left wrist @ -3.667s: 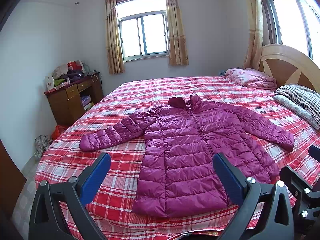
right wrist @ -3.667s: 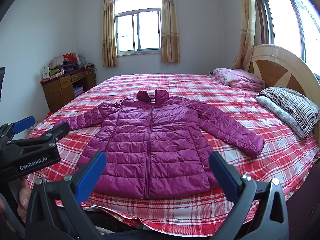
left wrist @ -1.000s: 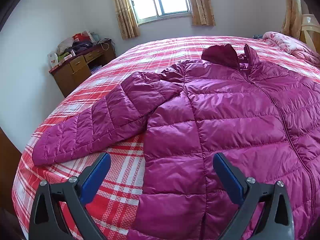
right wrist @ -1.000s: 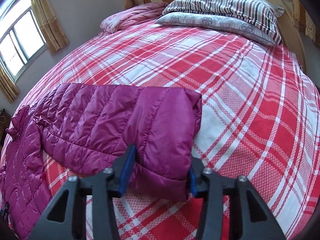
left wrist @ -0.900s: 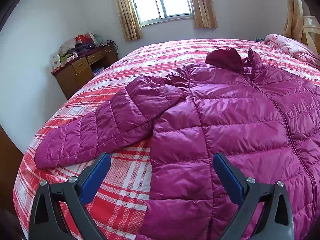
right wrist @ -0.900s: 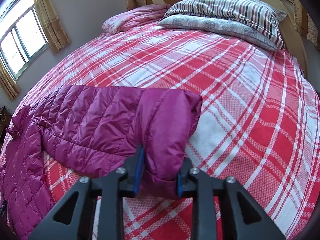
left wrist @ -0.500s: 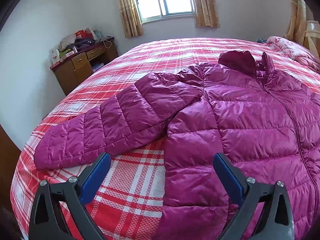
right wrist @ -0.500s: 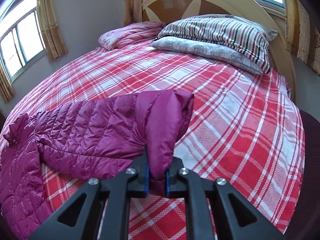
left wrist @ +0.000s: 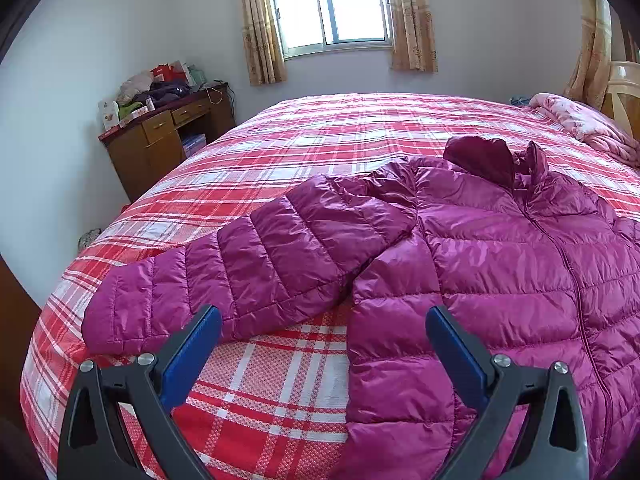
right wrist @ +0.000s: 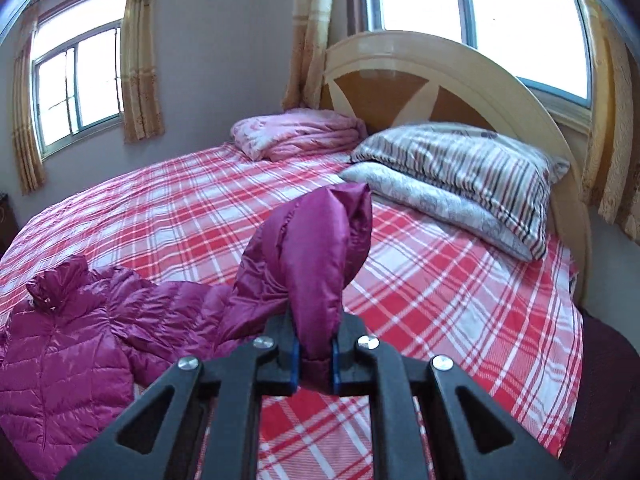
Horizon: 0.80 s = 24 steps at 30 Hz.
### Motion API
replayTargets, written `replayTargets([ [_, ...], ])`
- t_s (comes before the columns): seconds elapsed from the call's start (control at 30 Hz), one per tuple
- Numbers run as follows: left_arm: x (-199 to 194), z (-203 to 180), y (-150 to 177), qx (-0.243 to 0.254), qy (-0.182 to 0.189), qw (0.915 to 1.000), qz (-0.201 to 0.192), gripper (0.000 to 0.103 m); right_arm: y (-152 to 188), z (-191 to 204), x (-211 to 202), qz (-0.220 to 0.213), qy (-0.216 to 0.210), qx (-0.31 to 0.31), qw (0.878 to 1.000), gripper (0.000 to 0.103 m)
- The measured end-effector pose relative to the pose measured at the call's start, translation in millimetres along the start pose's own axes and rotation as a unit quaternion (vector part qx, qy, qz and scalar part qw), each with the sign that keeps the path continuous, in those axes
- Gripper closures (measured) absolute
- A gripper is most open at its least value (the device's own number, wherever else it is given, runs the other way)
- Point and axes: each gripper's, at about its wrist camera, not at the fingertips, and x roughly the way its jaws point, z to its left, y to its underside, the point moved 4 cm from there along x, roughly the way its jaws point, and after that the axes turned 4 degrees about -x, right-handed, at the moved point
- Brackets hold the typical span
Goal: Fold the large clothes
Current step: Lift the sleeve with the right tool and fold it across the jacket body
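Right now your right gripper (right wrist: 313,361) is pinching the cuff of the sleeve (right wrist: 316,256) of the magenta puffer jacket (left wrist: 500,264), lifted clear of the plaid bedspread (right wrist: 420,280) so that, as I judge it, you can swing it across the jacket's front, which lies face up and zipped on the bed. Your left gripper (left wrist: 322,352) hovers with its jaws spread wide and empty near the other sleeve (left wrist: 224,272), likely placed to take it in turn. Nothing lies on the jacket's body to block the fold; the striped pillows (right wrist: 460,176) and pink quilt (right wrist: 296,132) sit well apart by the headboard (right wrist: 432,72), and the cluttered desk (left wrist: 168,136) stands off the bed.
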Motion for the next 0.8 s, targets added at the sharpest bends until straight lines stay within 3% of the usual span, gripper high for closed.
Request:
replayTargets([
  [0.37, 21, 15, -10, -0.015, -0.02, 0.9997, 0.006, 0.001, -14, 110, -20, -0.048, -0.068, -0.115, 0.99, 0.09],
  [0.8, 39, 21, -14, -0.021, -0.025, 0.9992, 0.021, 0.001, 15, 219, -39, -0.068, -0.145, -0.238, 0.958, 0.09],
])
